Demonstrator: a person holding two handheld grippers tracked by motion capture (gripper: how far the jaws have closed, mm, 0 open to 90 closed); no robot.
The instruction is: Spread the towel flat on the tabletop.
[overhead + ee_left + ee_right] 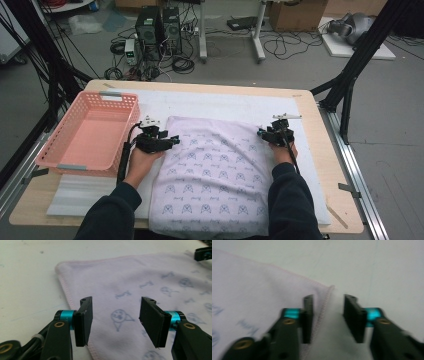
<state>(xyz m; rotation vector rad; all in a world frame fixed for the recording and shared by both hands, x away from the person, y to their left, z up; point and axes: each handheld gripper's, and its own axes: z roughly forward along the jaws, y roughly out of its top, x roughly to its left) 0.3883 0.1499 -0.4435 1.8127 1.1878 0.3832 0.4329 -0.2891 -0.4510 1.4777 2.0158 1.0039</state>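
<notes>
While we hold both grippers at the cloth's point(215, 170) far corners, their jaws stand apart.
Nearest us the cloth hangs over the table's point(320, 107) front edge; our left gripper point(170, 142) straddles its left hem, our right gripper point(261, 133) its right corner, nothing clamped. Left of the cloth sits a pink basket point(80, 102).
</notes>
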